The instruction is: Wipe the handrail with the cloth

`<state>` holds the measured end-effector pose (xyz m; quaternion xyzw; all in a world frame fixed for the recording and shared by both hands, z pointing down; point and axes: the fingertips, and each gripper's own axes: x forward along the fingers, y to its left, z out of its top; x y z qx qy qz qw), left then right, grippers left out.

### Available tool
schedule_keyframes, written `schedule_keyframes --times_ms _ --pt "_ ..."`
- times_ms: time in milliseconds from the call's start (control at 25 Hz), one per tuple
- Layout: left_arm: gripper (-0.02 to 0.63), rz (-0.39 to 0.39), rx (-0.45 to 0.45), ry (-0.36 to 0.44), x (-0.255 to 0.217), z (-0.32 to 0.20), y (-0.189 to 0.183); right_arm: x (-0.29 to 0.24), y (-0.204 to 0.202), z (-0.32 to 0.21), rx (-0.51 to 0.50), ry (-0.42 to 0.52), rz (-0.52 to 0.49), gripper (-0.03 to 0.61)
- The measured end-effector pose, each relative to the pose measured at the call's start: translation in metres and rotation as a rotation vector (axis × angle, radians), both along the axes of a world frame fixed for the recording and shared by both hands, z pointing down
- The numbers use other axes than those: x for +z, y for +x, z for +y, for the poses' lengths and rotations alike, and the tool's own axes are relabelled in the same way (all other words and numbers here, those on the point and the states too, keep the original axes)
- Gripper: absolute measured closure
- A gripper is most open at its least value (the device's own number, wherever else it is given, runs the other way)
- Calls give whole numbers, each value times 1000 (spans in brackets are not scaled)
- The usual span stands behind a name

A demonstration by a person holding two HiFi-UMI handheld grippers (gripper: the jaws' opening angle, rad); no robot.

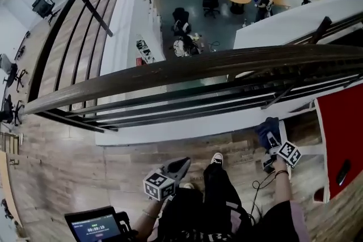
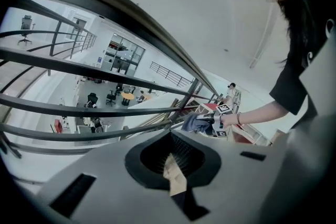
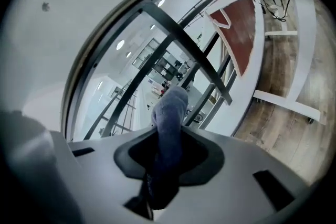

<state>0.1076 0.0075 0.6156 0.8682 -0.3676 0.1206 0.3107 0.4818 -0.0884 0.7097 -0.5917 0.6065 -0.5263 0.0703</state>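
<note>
The dark wooden handrail (image 1: pixel 187 68) runs across the head view from lower left to upper right, on black bars. Below its right part, my right gripper (image 1: pixel 271 141) is shut on a blue-grey cloth (image 1: pixel 265 130); cloth and rail are apart. In the right gripper view the cloth (image 3: pixel 170 113) sticks up out of the right gripper (image 3: pixel 168 157), with the handrail (image 3: pixel 105 34) arching above. My left gripper (image 1: pixel 177 168) hangs low near the person's legs, shut and holding nothing. In the left gripper view, past the left gripper (image 2: pixel 170 157), the handrail (image 2: pixel 131 21) and the cloth (image 2: pixel 195 123) show.
A red panel (image 1: pixel 343 133) in a white frame (image 3: pixel 283 102) stands at the right. A device with a lit screen (image 1: pixel 93 229) sits at lower left. Beyond the black railing bars (image 1: pixel 170 105) is a drop to a lower floor with chairs and tables. Underfoot is wooden flooring (image 1: pixel 57 167).
</note>
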Motion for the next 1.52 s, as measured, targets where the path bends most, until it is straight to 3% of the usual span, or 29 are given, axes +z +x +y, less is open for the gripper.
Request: schedule_keyframes --times_ms 160,560,880,1080,1280,1520 --pt "614 3 -29 29 10 48 -43 -23 -64 51 -45 57 -38 486" --pt "614 42 -165 69 -26 141 -143 -109 -222 165 -139 191 -101 486" --pt "614 50 -226 117 -47 177 -159 -151 -309 212 -320 249 -116 486" --pt "614 48 -263 136 -58 194 -146 -165 -314 222 -407 255 -60 486" --pt "614 54 -293 153 -69 207 -108 -180 -307 244 -493 315 -112 486" --pt "614 19 -212 143 -72 242 -33 -165 -254 285 -535 290 -56 486"
